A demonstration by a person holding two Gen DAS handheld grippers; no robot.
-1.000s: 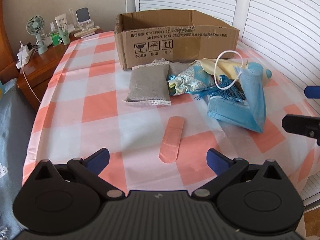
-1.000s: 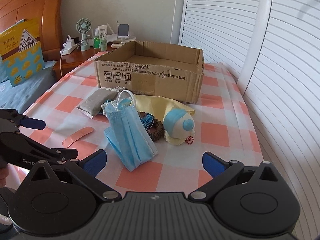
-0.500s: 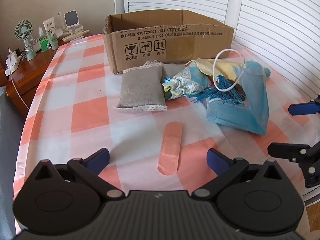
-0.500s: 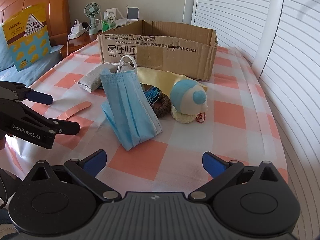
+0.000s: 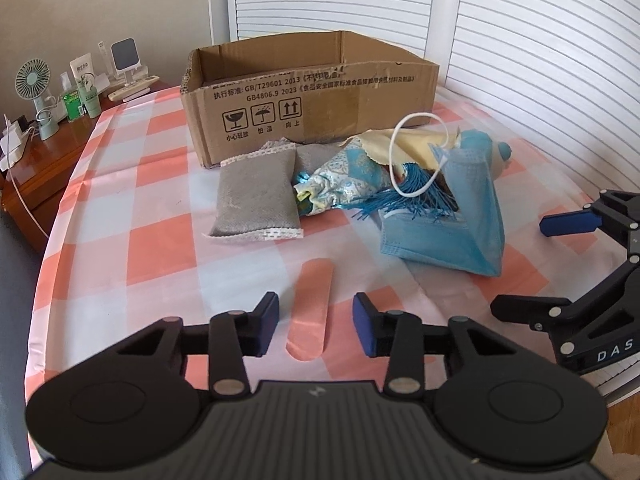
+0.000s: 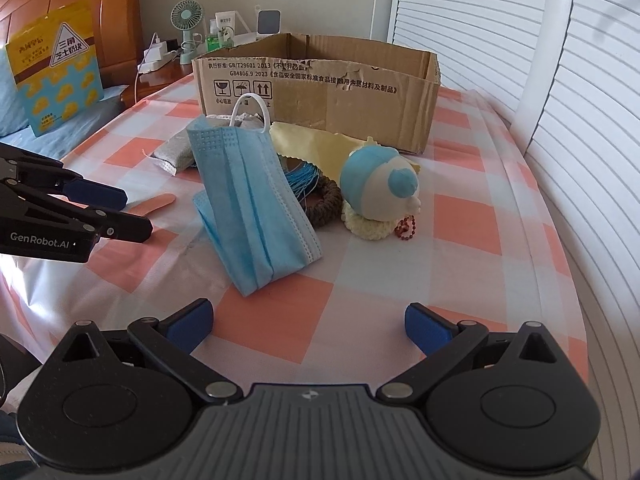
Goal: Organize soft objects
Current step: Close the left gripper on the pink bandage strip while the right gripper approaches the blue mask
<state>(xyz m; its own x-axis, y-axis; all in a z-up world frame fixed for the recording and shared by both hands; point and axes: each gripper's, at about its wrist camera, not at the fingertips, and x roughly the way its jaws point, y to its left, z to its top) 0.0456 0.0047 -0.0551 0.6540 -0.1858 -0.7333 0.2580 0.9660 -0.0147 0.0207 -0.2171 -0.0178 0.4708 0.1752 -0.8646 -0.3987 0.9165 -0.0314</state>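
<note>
1. Presently, taking the cardboard box [image 5: 308, 92] as my landmark, it stands open-topped at the far side of the checked counter [image 5: 160, 248], and from both views I cannot see anything inside it.
2. Directly in front of the box lies the pile of soft objects: a grey pouch [image 5: 256, 196] at its left corner, a patterned cloth bundle [image 5: 344, 184] beside that, a yellow cloth [image 6: 316, 144] against the box wall, and a blue face mask [image 6: 256, 200] propped upright nearest me.
3. Right of the mask, still before the box, a blue-and-cream plush toy [image 6: 380, 188] rests beside a brown braided ring [image 6: 326, 208].
4. An adhesive bandage [image 5: 310, 312] lies flat, well forward of the box and apart from the pile.
5. My left gripper [image 5: 316, 324] has just been closing; its fingers stand either side of the bandage's near end, not pressing it, so they grasp nothing.
6. My right gripper [image 6: 308, 326] is released, fingers spread wide over bare counter short of the mask, well forward of the box.
</note>
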